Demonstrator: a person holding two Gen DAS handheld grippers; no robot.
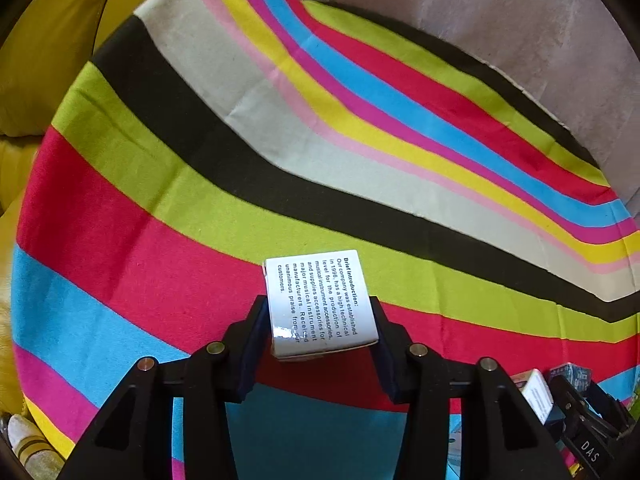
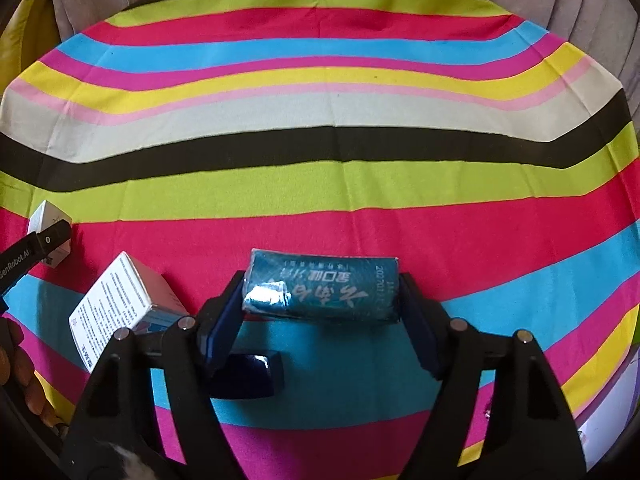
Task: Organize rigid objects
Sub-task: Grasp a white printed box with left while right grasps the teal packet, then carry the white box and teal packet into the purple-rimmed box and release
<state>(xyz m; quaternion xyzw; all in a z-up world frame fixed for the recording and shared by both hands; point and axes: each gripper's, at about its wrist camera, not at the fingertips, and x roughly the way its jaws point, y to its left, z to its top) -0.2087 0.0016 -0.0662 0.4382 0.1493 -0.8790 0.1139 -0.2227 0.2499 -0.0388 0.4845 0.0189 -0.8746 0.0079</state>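
Left wrist view: my left gripper (image 1: 318, 320) clamps the small white box (image 1: 320, 304); my right gripper (image 2: 320, 304) clamps the teal packet (image 2: 322, 290) above the striped cloth (image 2: 320, 152). I'd lower both flat, aligned, before releasing.

A home living room, by the look of it; a striped cloth (image 1: 280, 160) in bright bands covers the work surface; at the far left bulge mustard-yellow leather cushions (image 1: 48, 64) (a sofa, most likely); along the far side hangs a grey velvety fabric (image 1: 500, 20), upholstery or curtain, hard to tell.
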